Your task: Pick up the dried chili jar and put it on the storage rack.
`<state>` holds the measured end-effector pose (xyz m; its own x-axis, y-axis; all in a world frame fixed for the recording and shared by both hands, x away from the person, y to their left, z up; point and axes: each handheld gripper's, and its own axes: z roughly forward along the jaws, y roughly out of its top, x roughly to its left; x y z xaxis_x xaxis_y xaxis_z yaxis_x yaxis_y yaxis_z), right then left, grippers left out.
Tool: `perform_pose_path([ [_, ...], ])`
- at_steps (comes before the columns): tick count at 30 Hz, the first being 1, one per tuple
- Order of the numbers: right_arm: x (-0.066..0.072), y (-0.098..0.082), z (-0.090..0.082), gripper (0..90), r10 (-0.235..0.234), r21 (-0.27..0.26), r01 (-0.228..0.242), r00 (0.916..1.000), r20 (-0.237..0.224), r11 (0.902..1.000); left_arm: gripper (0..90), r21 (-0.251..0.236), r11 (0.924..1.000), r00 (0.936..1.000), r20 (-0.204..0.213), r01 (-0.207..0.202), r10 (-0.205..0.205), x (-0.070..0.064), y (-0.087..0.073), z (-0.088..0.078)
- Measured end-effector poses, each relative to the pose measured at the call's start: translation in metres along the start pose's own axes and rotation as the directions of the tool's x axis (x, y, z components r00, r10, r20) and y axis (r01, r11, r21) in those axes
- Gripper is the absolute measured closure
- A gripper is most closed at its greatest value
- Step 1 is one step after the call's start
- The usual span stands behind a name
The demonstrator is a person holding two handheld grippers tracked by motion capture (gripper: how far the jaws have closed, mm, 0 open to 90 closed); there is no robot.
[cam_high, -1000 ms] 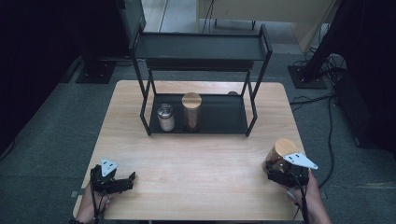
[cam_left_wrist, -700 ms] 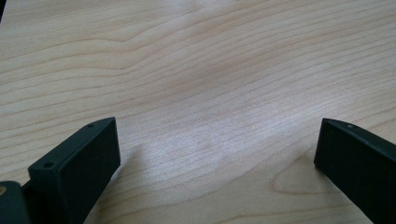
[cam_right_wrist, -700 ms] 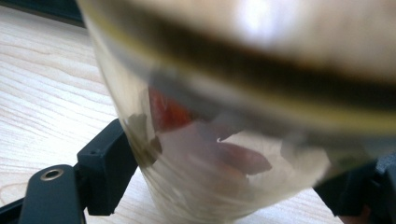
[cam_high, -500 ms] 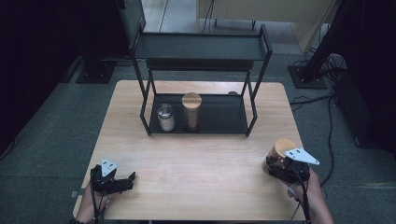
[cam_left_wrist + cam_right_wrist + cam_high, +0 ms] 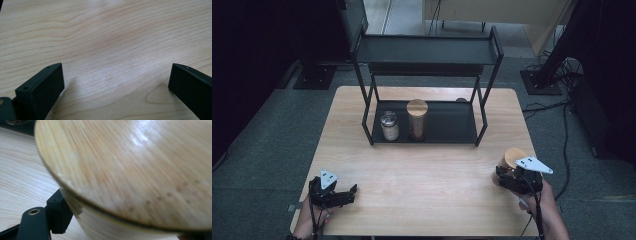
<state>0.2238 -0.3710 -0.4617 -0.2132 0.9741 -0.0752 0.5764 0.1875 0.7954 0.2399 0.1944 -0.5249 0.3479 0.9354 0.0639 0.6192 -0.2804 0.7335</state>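
Wooden-lidded jar [image 5: 511,159] sits near the table's [image 5: 427,175] right edge, w/ the right hand-held gripper [image 5: 512,176] clamped on its body; jaws have just been closing on it. Left hand-held gripper [image 5: 343,195] rests wide open at front left, nothing between its jaws. Farther back, black rack [image 5: 484,120] holds two more jars.

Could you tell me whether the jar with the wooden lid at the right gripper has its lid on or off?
On: the wooden lid sits on the jar, seam closed in the right gripper view.
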Motion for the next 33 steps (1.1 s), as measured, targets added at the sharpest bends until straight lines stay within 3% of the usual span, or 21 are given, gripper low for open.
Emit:
perform_pose_path([
  [14, 0.012, 0.008, 0.006, 23.6, -0.005, -0.003, 0.005, 0.9994, -0.035, 1.0, 0.5, 0.0, 1.0, 1.0, 0.001, 0.0, 0.0, 0.0, 0.0, 0.0],
  [33, 0.048, 0.028, 0.021, 24.2, -0.044, 0.0, 0.044, 0.9934, -0.106, 0.999, 0.5, 0.0, 1.0, 1.0, 0.003, -0.002, 0.002, 0.0, 0.0, 0.0],
])
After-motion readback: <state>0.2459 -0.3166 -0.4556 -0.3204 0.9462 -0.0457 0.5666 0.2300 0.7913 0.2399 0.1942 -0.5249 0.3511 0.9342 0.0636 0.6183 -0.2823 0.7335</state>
